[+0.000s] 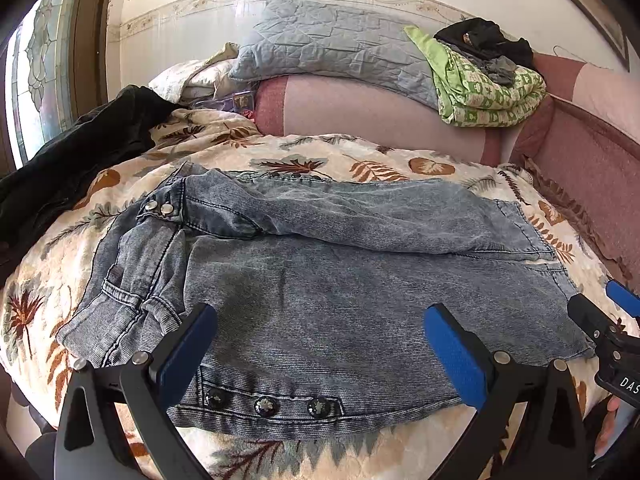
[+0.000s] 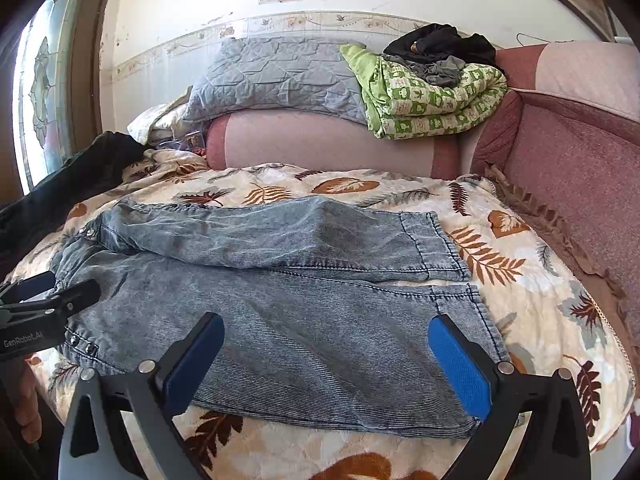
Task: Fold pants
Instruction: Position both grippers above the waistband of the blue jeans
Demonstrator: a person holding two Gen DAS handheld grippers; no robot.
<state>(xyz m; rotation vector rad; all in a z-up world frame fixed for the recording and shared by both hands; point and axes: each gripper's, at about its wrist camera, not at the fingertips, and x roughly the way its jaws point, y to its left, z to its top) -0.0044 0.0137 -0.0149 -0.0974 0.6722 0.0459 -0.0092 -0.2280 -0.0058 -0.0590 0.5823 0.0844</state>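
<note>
A: Left wrist view. We see the pants (image 1: 320, 280) spread flat on the leaf-print bedspread (image 1: 360, 160), waistband to the left, legs running right. Left tongs (image 1: 320, 344) spread wide above the near edge, pinching nothing.

B: Right wrist view. Right tongs (image 2: 326, 360) likewise spread and empty, over the near leg toward the hem (image 2: 468, 312). The two legs lie side by side, not stacked.

A: Our judgement: we take the near edge at waist and hem together, lift evenly, and lay the near leg over the far one.
</note>
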